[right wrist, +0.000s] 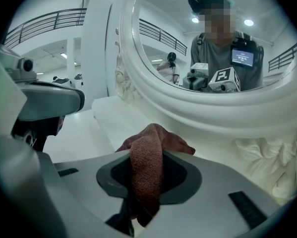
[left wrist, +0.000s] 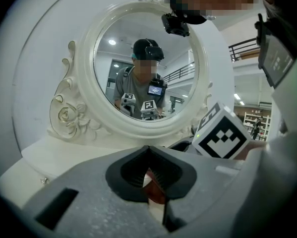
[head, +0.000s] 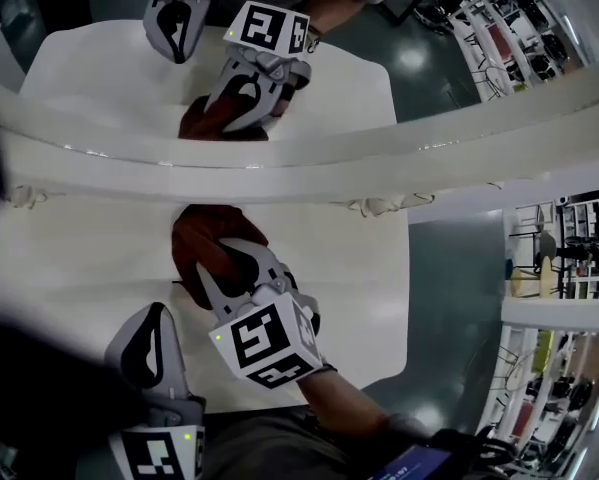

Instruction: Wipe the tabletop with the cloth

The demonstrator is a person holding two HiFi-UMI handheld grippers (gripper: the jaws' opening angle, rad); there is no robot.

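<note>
A reddish-brown cloth (head: 201, 236) lies bunched on the white tabletop (head: 79, 268), just in front of the mirror's frame. My right gripper (head: 222, 271) is shut on it, and a fold of the cloth (right wrist: 147, 172) runs up between the jaws and spills out ahead of them. My left gripper (head: 151, 340) hovers at the near left edge of the table, beside the right one and apart from the cloth. Its jaws (left wrist: 150, 175) are shut with nothing held. The right gripper's marker cube (left wrist: 220, 135) shows to its right.
A round mirror in an ornate white frame (head: 279, 168) stands across the table just behind the cloth and reflects both grippers and the person. A carved rose ornament (left wrist: 69, 115) sits at the frame's base. Past the table's right edge is dark floor (head: 449, 268).
</note>
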